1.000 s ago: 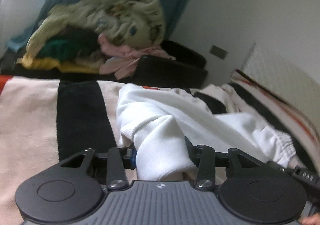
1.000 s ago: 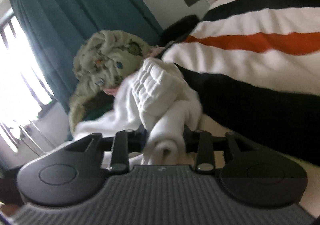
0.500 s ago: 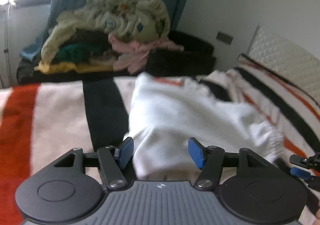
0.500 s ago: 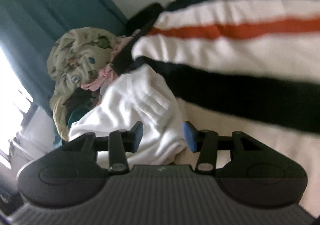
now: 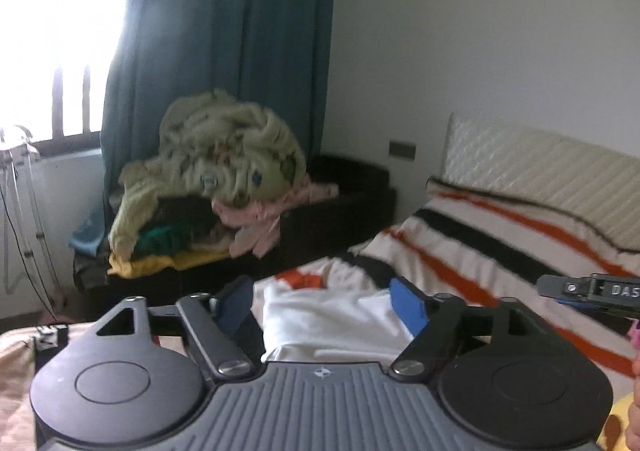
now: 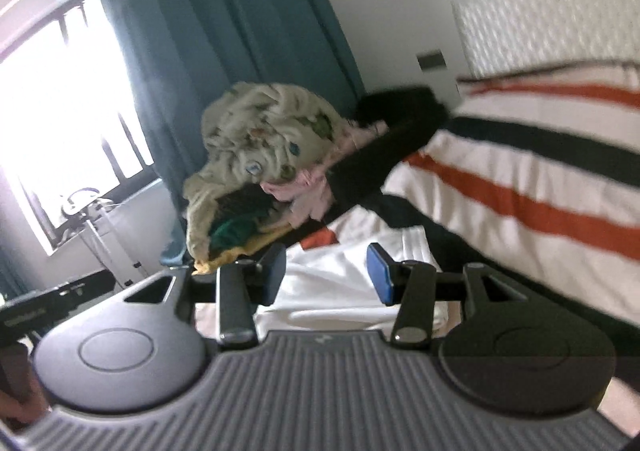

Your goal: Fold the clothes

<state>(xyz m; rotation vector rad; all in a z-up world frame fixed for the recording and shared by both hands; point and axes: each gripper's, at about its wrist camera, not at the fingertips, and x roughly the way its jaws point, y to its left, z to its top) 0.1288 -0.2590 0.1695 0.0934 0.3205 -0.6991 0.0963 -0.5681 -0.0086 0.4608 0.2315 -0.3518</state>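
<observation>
While both tools hang above the bed, the scene reads as follows.

White garment: a soft white knit piece (image 5: 336, 325), bunched and layered, with a fold ridge across its near part; in the right wrist view (image 6: 340, 291) ribbing shows along its right edge. It is motion-blurred.
Place: it lies on the striped blanket (image 5: 480, 251), cream with black and orange bands, near the blanket's edge.
Left gripper: (image 5: 322, 305) fingers spread wide, blue pads (image 5: 408, 307) apart, holding nothing; the garment shows between and below them.
Right gripper: (image 6: 328, 273) also spread, blue pads (image 6: 378, 273) clear of the cloth, nothing clamped.
Clothes heap: a crumpled pale green printed piece (image 5: 232, 155) tops pink, green and yellow items on a dark seat (image 5: 340, 207).
Background: teal curtain (image 5: 224, 51), bright window (image 5: 52, 31), quilted headboard (image 5: 540, 171).
</observation>
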